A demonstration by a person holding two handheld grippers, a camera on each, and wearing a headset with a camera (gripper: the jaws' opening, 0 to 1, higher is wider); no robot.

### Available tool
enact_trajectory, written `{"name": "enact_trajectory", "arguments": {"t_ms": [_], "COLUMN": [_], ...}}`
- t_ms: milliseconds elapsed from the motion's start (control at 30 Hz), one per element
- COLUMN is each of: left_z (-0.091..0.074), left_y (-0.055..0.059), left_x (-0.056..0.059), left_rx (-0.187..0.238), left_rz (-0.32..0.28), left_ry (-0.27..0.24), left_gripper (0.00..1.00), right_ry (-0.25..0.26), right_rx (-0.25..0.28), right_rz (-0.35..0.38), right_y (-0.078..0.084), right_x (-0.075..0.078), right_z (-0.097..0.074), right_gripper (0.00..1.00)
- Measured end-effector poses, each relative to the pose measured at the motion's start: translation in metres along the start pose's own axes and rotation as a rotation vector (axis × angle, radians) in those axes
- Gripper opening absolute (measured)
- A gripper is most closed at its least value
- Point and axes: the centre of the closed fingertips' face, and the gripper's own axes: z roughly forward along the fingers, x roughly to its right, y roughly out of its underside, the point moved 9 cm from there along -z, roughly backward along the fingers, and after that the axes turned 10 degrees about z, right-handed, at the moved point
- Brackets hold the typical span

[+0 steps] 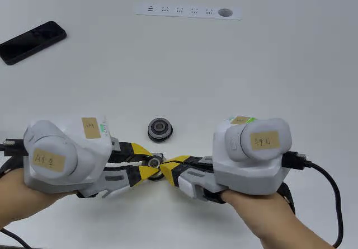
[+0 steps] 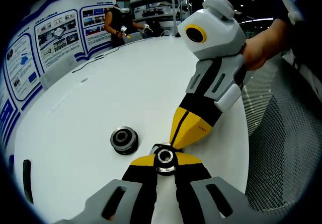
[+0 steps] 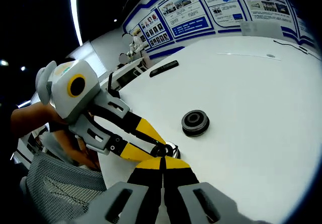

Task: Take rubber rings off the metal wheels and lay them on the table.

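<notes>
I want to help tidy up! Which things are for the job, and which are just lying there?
For the job: left gripper, right gripper, held wheel between their tips, wheel on the table.
Just lying about: phone, power strip.

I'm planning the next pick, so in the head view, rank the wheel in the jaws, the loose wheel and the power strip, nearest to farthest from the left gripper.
1. Wheel in the jaws: right at the left gripper's tips.
2. Loose wheel: just beyond the tips, lying flat.
3. Power strip: far off, at the top of the view.
</notes>
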Motion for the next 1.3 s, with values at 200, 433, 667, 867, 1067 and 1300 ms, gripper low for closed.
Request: {"name": "enact_trajectory", "arguments": {"t_ms": [200,433,667,867,1067,1300], "left_z": [0.0002,0.0003,0.0004,0.0007,0.0013,0.0016], "left_y": [-0.0002,0.0009,0.0005,-0.0005,-0.0014,-0.0014], "left_x": [-0.0001,0.0001,-0.0002,0.0012,0.0007,0.0009], "left_rx": [-0.003,0.007,0.002,0.002,-0.006,-0.003], "left_rz": [0.003,-0.011,-0.007,-0.011,0.005,-0.001], "left_ry": [0.002,-0.003,0.000,0.001,0.004,-0.008], "left_gripper": [0.12,0.12,0.12,0.13,0.13,0.13], "right_ry": [-0.001,-0.007,-0.014,-0.021,-0.050,-0.039], "right_rx": [-0.006,0.003,0.007,0.009,0.019,0.018], "right_rz": [-0.002,0.012,0.032,0.050,0.071,0.085], "right_y": [-0.0010,-0.0008,-0.0009,0.0001,-0.0012,-0.0004], "right_x": [-0.0019,-0.0020,-0.0018,-0.0021,-0.0074,-0.0082], "right_z": [0.0004,-0.0009,-0.0016,-0.0034,-0.0036,-0.0039], "right_gripper": [0.01,0.01,0.01,0.01,0.01,0.01]}}
